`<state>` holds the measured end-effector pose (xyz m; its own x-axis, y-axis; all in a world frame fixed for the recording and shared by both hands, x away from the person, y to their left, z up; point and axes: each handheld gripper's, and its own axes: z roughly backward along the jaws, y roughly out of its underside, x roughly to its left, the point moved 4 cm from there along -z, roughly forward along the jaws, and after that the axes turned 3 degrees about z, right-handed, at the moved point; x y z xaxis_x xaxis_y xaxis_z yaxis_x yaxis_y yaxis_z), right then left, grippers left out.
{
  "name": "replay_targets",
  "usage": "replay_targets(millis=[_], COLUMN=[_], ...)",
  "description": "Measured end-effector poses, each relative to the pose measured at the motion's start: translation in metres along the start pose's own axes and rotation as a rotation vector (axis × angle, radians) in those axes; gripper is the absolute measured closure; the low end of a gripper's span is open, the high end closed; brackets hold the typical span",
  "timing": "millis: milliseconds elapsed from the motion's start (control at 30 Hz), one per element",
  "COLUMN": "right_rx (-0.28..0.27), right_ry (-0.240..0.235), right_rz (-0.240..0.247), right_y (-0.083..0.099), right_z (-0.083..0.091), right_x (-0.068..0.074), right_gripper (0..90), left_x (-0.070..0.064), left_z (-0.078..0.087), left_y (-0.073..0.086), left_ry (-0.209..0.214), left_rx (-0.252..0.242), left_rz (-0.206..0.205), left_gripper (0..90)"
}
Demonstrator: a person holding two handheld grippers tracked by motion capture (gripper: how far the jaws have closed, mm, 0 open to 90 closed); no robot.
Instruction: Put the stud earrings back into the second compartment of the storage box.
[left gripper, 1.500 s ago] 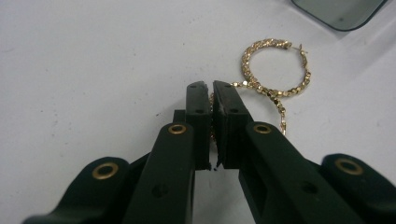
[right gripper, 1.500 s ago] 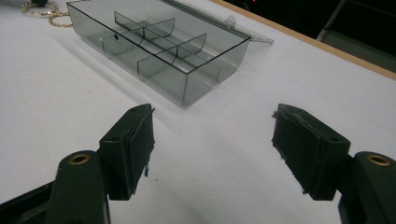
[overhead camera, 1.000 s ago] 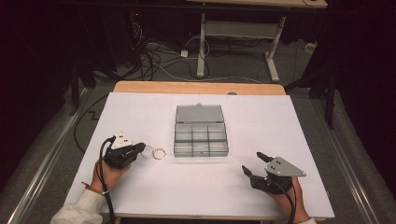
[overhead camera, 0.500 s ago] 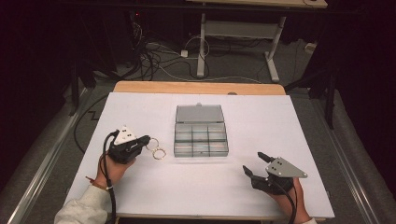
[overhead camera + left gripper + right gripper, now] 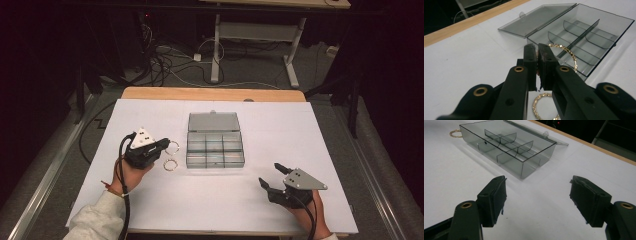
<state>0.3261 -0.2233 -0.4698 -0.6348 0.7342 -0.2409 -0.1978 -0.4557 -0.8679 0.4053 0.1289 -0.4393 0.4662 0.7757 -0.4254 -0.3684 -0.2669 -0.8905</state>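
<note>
- left gripper (image 5: 538,58) jaws squeezed together, pinching a thin gold beaded ring (image 5: 566,53)
- second gold ring (image 5: 170,164) lies on the white table (image 5: 150,210)
- right gripper (image 5: 537,195) spread wide, holding nothing

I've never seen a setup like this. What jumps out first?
The clear compartment box lies open mid-table, its lid folded back. Just left of it, the left gripper is pinched shut on a gold ring, lifted above a second gold ring lying on the white table. Nearer the front right, the right gripper waits with jaws wide apart.
</note>
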Motion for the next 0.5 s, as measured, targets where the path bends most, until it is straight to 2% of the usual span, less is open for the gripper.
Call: replay_targets(millis=[333,500], right_rx=[0.006,0.008], right_ry=[-0.003,-0.003], right_rz=[-0.003,-0.002], right_y=[0.001,0.001], right_z=[-0.001,-0.002], right_x=[0.001,0.000], right_gripper=[29.9,29.9], left_x=[-0.016,-0.021], left_z=[-0.029,-0.048], left_y=[-0.001,0.000], left_ry=[0.019,0.011], left_rx=[0.026,0.040], left_rz=[-0.020,-0.048], left_gripper=[83.5,83.5])
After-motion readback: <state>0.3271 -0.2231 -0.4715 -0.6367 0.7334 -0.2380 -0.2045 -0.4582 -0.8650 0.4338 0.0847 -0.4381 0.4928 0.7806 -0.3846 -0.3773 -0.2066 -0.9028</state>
